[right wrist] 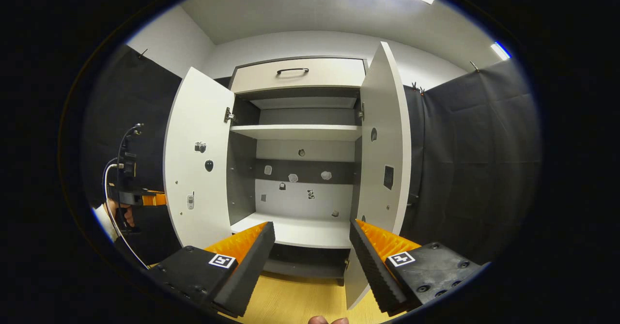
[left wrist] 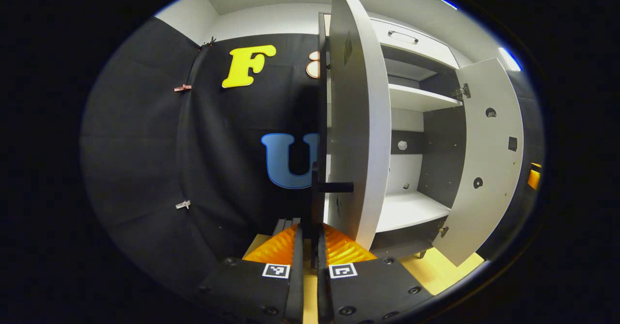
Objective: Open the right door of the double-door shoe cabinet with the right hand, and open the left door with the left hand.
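Doors (right wrist: 196,159) both stand open (left gripper (left wrist: 310,239) pinching a handle (left wrist: 334,187)).

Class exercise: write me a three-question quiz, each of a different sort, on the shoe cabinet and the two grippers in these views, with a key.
1. True or false: both cabinet doors stand open.
2. Which gripper is open? A) left B) right
3. Fill in: the left gripper is closed on the left door's ____.

Key: 1. true: left door, right door. 2. B: right gripper gapes; left gripper is closed. 3. handle.
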